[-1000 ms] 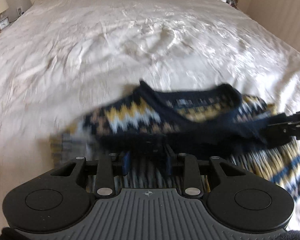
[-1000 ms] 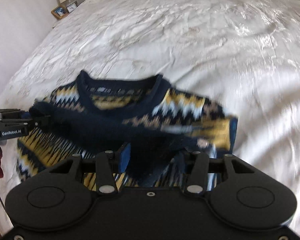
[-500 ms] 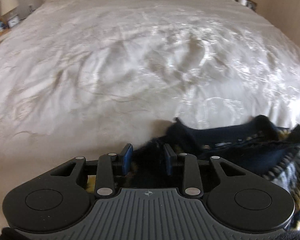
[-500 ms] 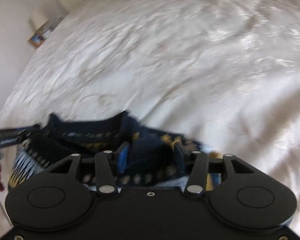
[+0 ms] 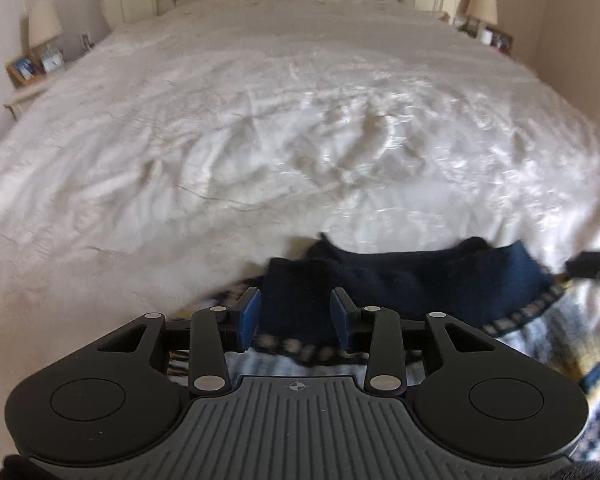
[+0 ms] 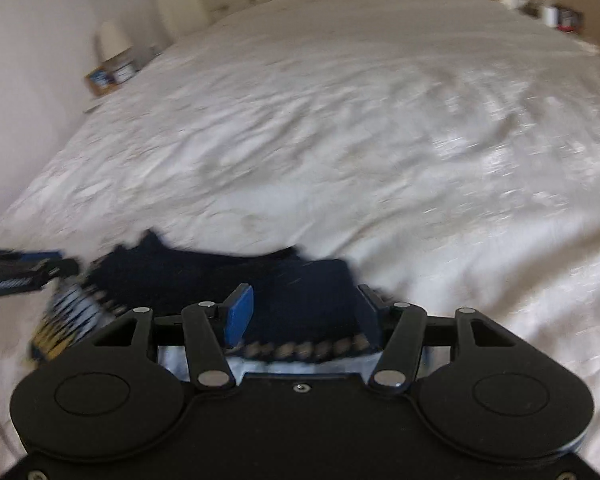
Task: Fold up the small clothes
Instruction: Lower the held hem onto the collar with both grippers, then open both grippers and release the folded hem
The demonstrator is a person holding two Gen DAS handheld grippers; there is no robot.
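Left wrist view: the left gripper (image 5: 295,316) stands with its blue pads parted, the navy hem of the sweater (image 5: 416,280) lying between them; whether they pinch it I cannot tell. The right gripper (image 6: 304,314) is spread wider, fabric loose between its fingers. The sweater lies at the near edge of the bed (image 5: 260,128). The fold looks laid; next, withdraw and smooth. No containers visible.

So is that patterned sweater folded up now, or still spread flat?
Partly folded: the sweater shows its navy edge doubled over the patterned knit, near the left hand-held gripper. The rest is hidden.
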